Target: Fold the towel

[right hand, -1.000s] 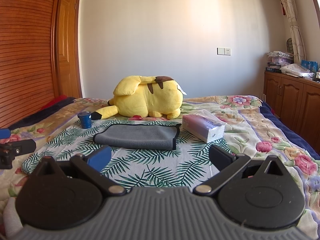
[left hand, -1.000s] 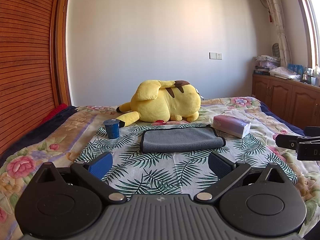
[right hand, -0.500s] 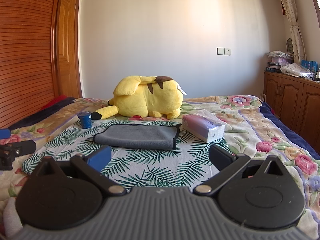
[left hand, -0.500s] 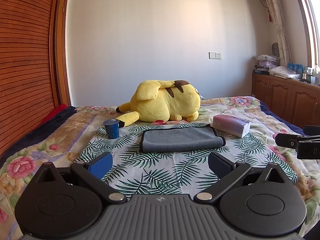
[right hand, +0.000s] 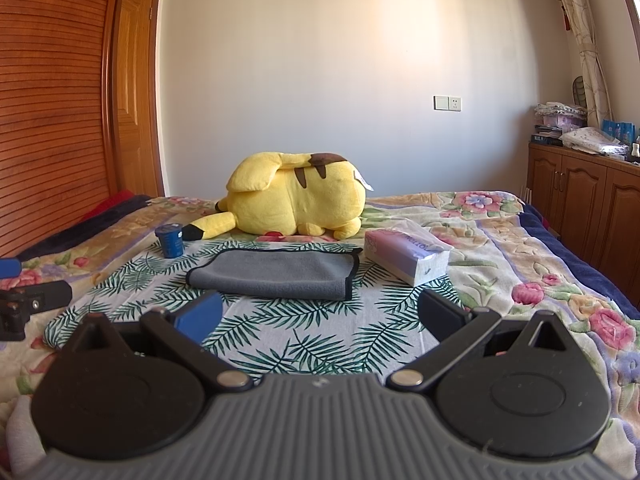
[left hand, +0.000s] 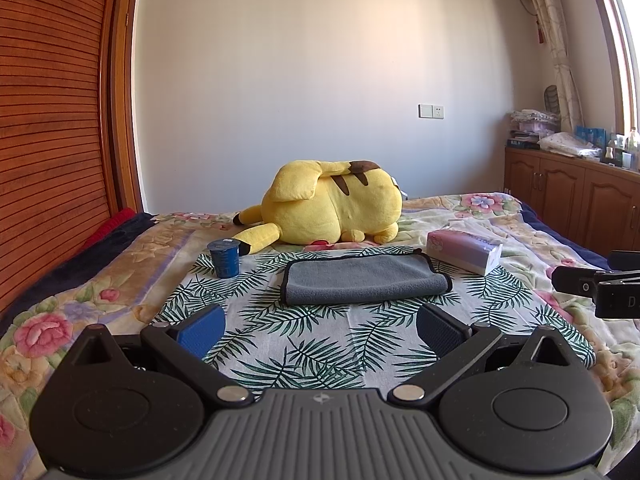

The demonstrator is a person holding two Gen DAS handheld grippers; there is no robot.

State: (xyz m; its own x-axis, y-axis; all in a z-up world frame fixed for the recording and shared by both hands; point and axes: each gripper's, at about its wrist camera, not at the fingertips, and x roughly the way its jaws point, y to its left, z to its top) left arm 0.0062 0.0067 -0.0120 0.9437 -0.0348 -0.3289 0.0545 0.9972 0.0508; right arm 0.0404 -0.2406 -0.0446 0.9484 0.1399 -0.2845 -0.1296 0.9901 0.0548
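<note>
Hovering low over bed, left gripper (left hand: 320,326) and right gripper (right hand: 318,316) both with jaws wide apart, holding nothing.
Gray towel (left hand: 362,278) lies folded at frame centre on leaf-print cloth (left hand: 304,344), between blue cup (left hand: 225,258) and tissue box (left hand: 464,250), before yellow plush (left hand: 332,208).

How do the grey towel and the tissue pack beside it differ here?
The grey towel lies soft, low and flat, folded over with a dark trim; the tissue pack is a taller, boxy block. The towel is plain grey; the pack is lilac and white with print. The towel sits centred on the palm-leaf cloth, the pack at its right edge. Both rest untouched on the bed.
</note>
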